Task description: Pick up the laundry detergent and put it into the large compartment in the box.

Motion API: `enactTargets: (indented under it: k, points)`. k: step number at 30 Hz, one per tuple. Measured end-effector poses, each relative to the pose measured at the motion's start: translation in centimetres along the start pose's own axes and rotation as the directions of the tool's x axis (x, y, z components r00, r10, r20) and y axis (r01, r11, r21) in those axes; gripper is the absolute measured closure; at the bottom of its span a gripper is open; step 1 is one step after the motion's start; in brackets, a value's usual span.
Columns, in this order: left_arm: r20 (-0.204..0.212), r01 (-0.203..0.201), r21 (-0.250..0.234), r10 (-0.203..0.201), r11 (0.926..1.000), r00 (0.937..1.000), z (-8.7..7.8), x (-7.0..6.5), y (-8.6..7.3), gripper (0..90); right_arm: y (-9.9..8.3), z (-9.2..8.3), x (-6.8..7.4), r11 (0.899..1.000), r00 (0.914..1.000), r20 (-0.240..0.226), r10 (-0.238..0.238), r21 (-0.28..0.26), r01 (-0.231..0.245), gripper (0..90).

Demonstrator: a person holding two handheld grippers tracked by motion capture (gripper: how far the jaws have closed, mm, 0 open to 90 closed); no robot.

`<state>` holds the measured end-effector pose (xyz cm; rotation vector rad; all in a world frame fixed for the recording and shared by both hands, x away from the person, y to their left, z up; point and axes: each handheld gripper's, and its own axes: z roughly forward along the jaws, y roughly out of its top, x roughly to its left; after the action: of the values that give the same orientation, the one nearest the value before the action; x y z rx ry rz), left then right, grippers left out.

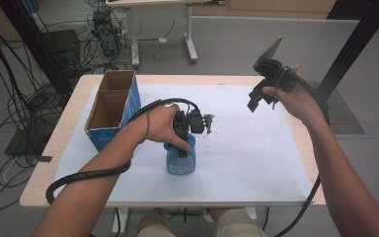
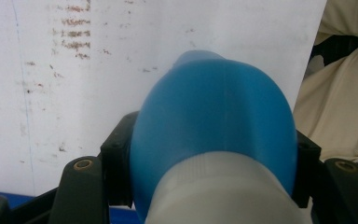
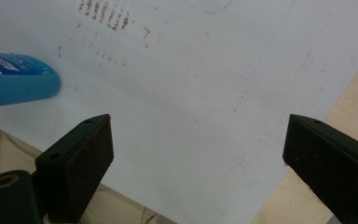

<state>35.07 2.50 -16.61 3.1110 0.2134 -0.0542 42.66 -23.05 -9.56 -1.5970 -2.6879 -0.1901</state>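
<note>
Blue bottle [image 1: 180, 160] sat clamped between the left gripper's [image 1: 183, 148] black pads, lying on the white sheet [image 1: 246, 148] near the table's front edge, its long axis running toward the person. Smooth, rounded plastic, it had a paler neck inside the grip. The right gripper [image 1: 259, 96] hovered well apart, jaws wide and empty. A cardboard box [image 1: 111, 106] stood left.

We stood in a lab, cables [image 1: 10, 106] sprawled over grey floor [image 1: 237, 44], black frame posts [image 1: 355, 44], paper-covered table [image 1: 256, 148].
</note>
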Motion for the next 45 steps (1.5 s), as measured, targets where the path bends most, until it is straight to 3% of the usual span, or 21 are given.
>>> enactTargets:
  k: [45]
  points:
    - [0.004, -0.005, 0.004, 0.005, 1.0, 1.0, -0.01, 0.1, 0.07, 37.8, 0.16, -0.01, 0.28, 1.0, 1.0, 0.007, -0.003, -0.001, 0.003, 8.9]
